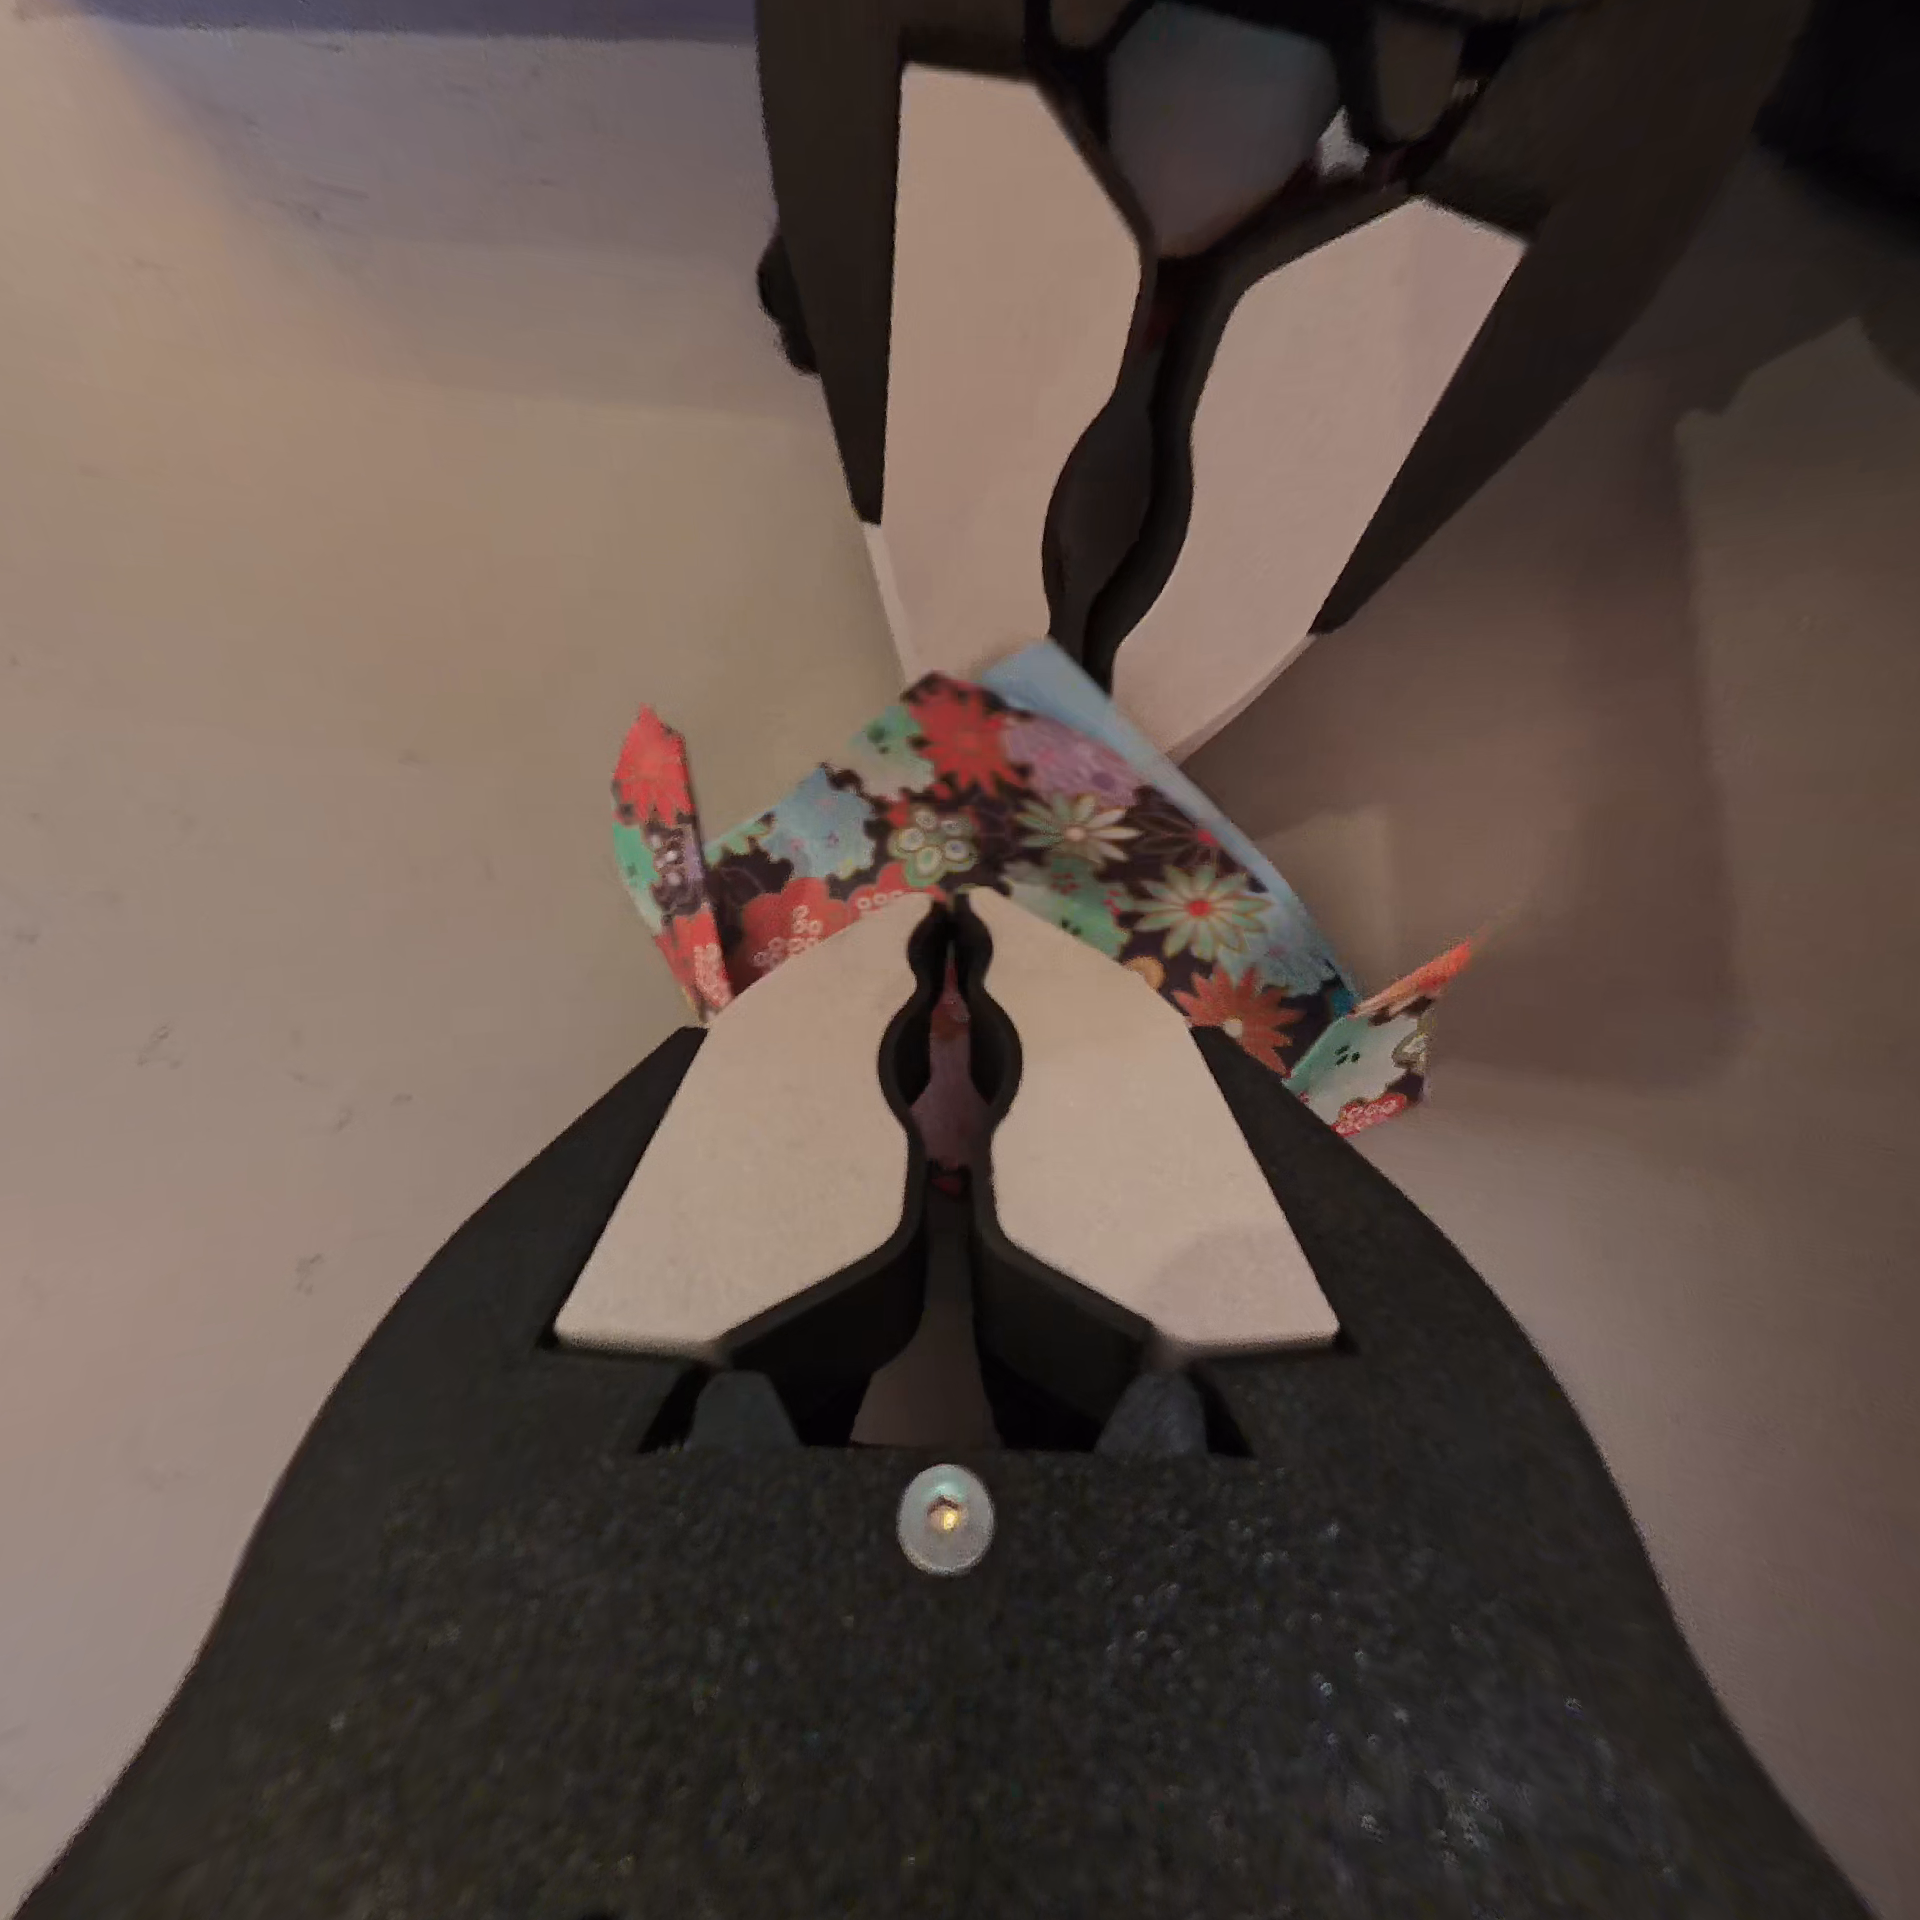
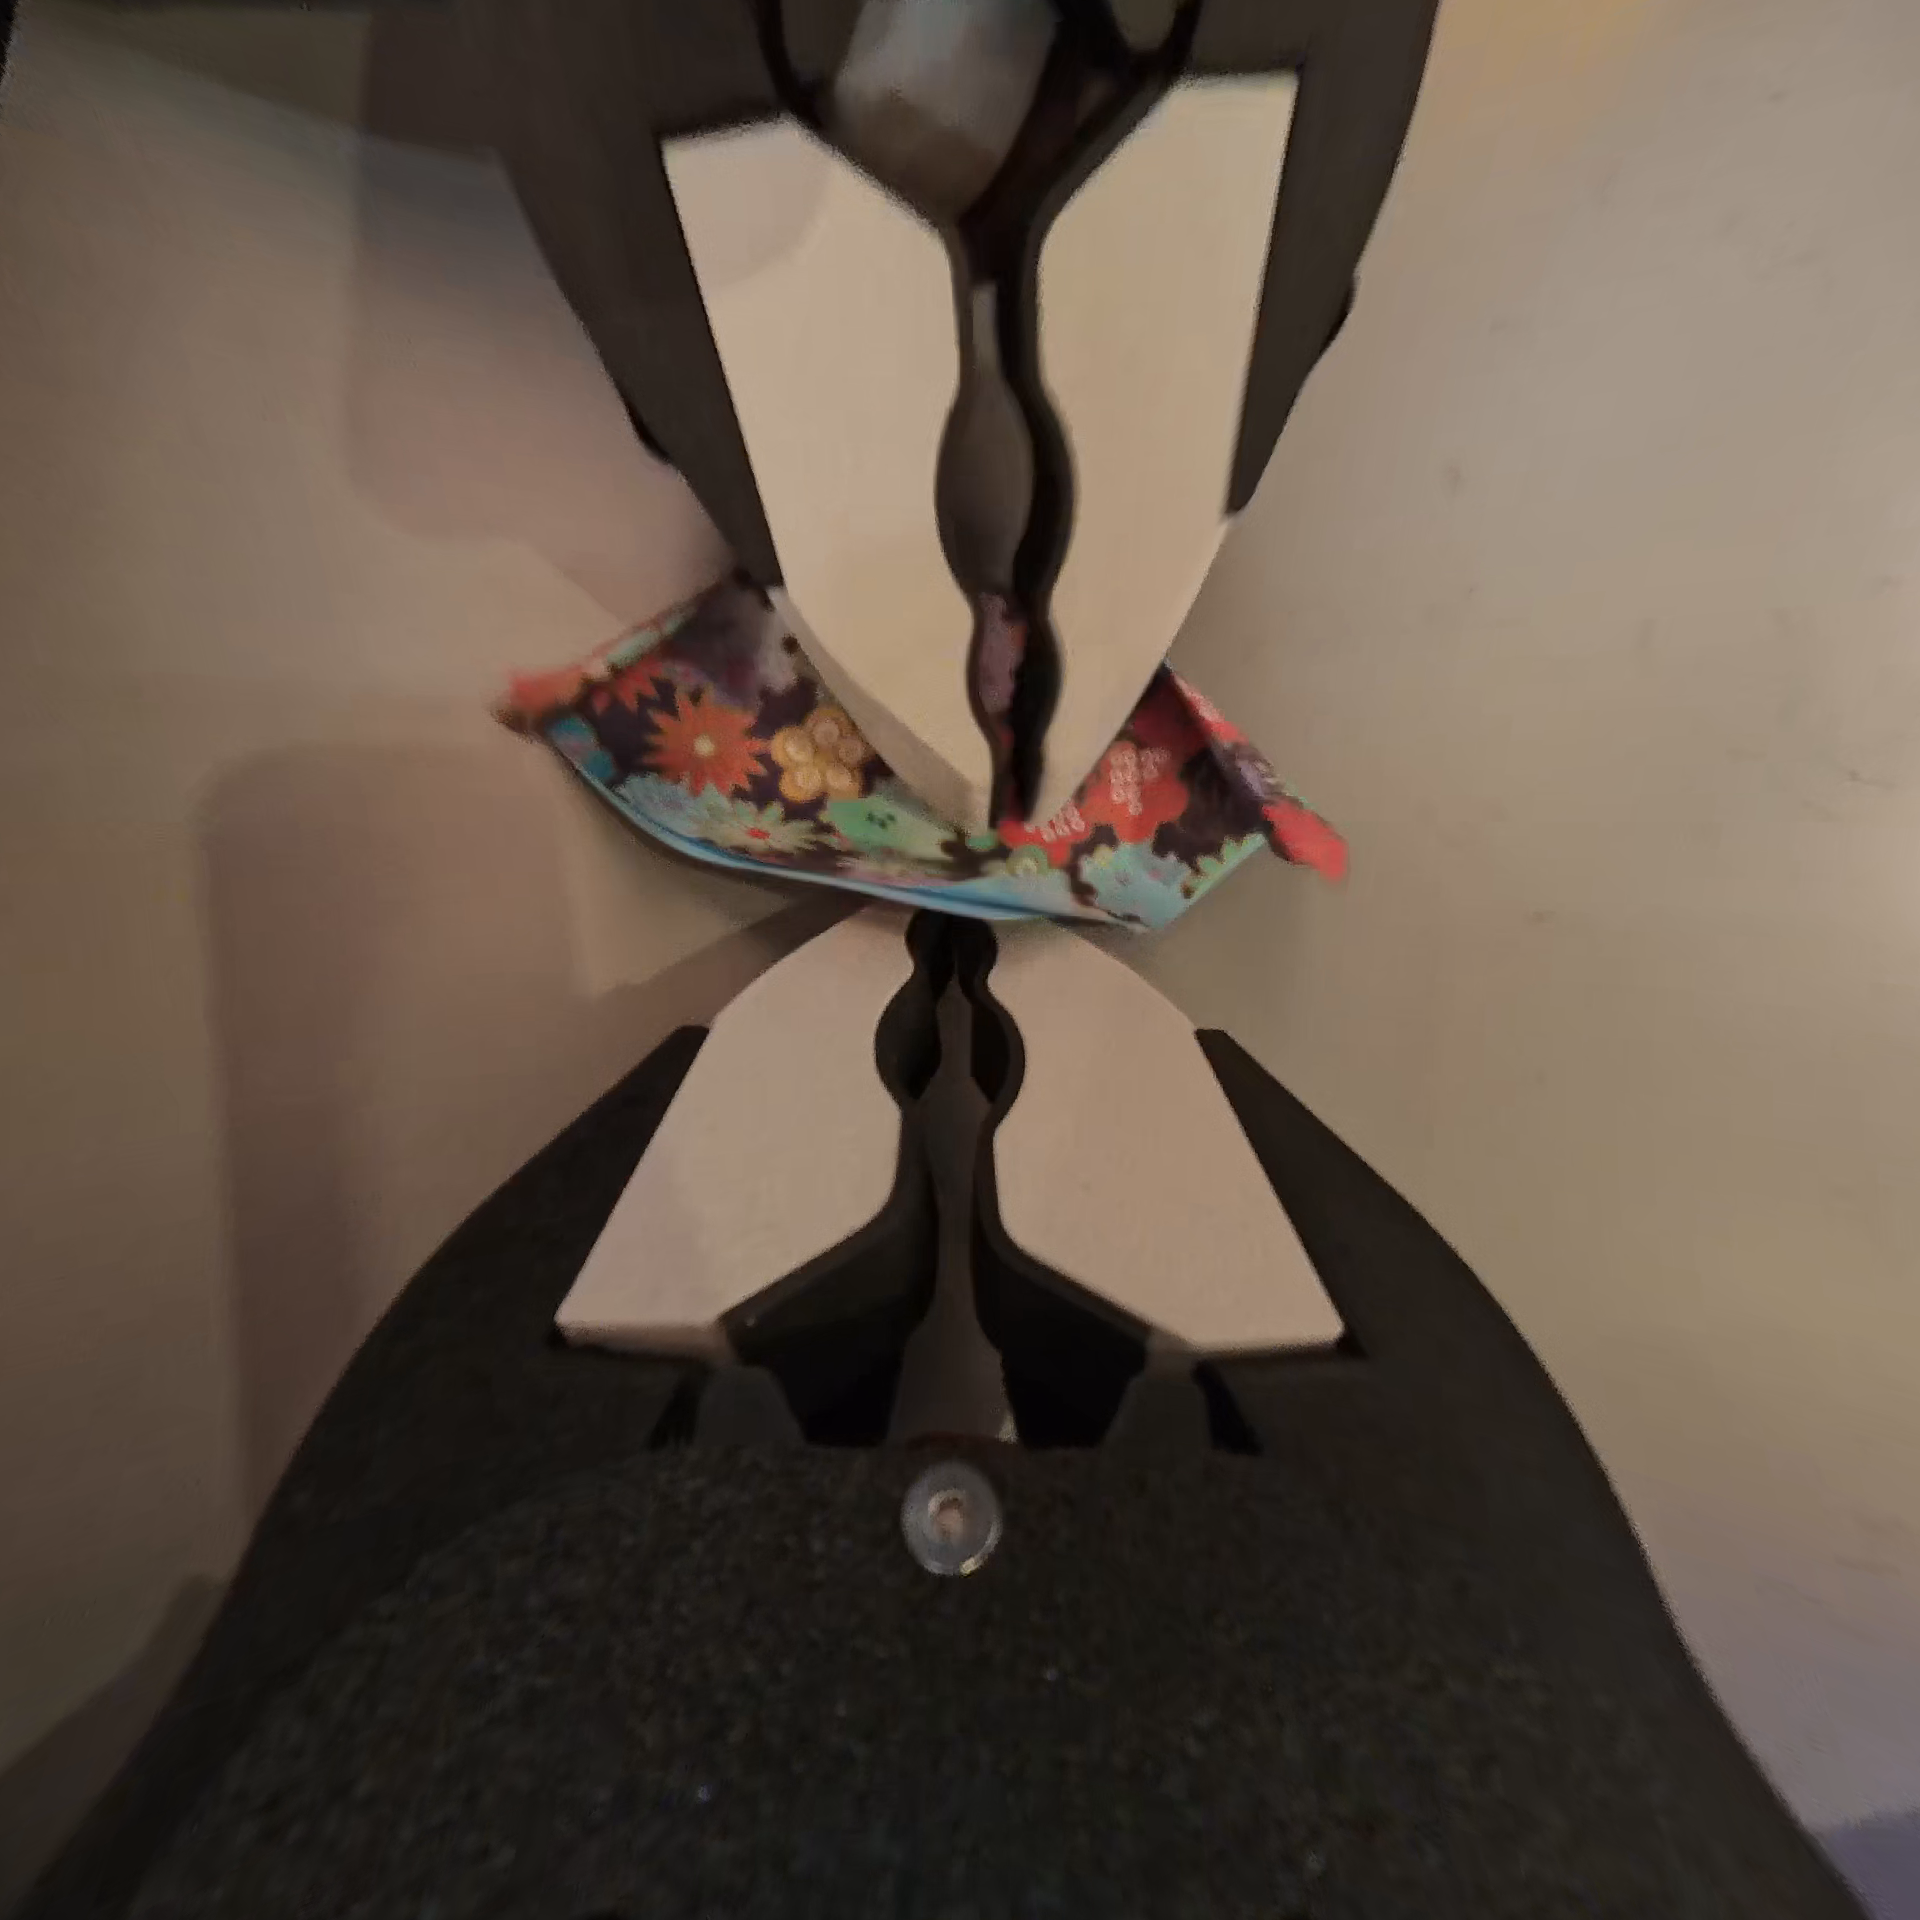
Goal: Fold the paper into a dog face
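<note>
The floral-patterned paper [image 1: 1039,831] is folded into a band with a flap turned up at each end and a light blue underside. It hangs between the two grippers, which face each other. My left gripper [image 1: 951,914] is shut on the paper's near edge, and paper shows between its fingers. My right gripper [image 1: 1096,655] comes from the far side, shut on the light blue edge. In the right wrist view the paper [image 2: 748,758] lies across the middle, with my right gripper [image 2: 951,925] shut on its blue lower edge and my left gripper [image 2: 1013,810] shut on it from above.
A cream table top [image 1: 364,727] with faint scuffs lies under everything, also in the right wrist view [image 2: 1610,623]. Gripper shadows fall on it to the right [image 1: 1558,831]. A dark area [image 1: 1849,104] sits at the far right corner. My two grippers' fingertips are within a few centimetres of each other.
</note>
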{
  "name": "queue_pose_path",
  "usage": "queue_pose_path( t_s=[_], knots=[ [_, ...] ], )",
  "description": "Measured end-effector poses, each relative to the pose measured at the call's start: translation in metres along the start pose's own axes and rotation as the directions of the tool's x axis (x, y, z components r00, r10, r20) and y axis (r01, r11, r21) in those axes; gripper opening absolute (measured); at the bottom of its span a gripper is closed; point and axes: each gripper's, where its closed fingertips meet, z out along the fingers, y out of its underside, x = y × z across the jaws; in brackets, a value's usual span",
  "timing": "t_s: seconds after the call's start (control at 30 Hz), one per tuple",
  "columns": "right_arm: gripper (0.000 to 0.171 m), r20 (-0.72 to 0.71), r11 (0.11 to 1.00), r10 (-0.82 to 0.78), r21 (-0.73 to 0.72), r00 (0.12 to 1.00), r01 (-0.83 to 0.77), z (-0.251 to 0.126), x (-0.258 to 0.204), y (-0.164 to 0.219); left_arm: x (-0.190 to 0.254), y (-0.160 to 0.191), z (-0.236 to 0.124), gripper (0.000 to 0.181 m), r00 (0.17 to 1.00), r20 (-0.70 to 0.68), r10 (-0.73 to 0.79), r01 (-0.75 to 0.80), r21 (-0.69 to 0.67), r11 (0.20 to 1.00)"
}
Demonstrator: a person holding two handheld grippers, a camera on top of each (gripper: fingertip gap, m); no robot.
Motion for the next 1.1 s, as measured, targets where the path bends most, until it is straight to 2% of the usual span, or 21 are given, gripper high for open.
queue_pose_path(
  t_s=[0.03,0.23,0.5,0.6,0.67,0.77,0.97,1.1],
  knots=[
    [0.000,0.004,1.000,0.005,0.003,1.000,-0.005,0.000,0.000,0.000,-0.001,0.003,-0.003,0.009,1.000,-0.002,-0.001,0.001,-0.008,1.000],
    [0.000,0.011,1.000,0.004,0.003,1.000,-0.004,0.001,0.001,-0.001,-0.005,0.015,-0.021,0.007,1.000,-0.006,-0.014,0.014,-0.010,1.000],
    [0.002,0.010,1.000,0.023,0.017,1.000,-0.023,0.003,0.002,-0.005,-0.012,0.015,-0.055,0.006,0.997,0.032,-0.071,0.068,0.080,0.994],
    [0.004,0.012,1.000,0.024,0.017,1.000,-0.024,0.005,0.001,-0.007,-0.017,0.040,-0.056,0.007,0.996,0.050,-0.072,0.073,-0.009,0.997],
    [0.004,0.016,0.999,0.026,0.018,1.000,-0.027,0.006,0.002,-0.008,-0.016,0.048,-0.055,0.006,0.996,0.034,-0.078,0.078,-0.013,0.997],
    [0.006,0.025,1.000,0.007,0.016,1.000,-0.007,0.008,0.001,-0.010,-0.012,0.051,-0.047,0.006,0.996,-0.001,-0.088,0.088,-0.003,0.996],
    [0.024,-0.008,0.992,-0.116,0.043,0.993,0.116,0.008,-0.002,-0.017,-0.011,0.051,-0.042,0.000,0.995,-0.030,-0.097,0.097,0.011,0.995],
    [0.025,-0.013,0.977,-0.195,0.087,0.981,0.196,0.004,-0.005,-0.025,-0.011,0.048,-0.040,0.000,0.995,-0.030,-0.093,0.094,0.020,0.995]
  ],
)
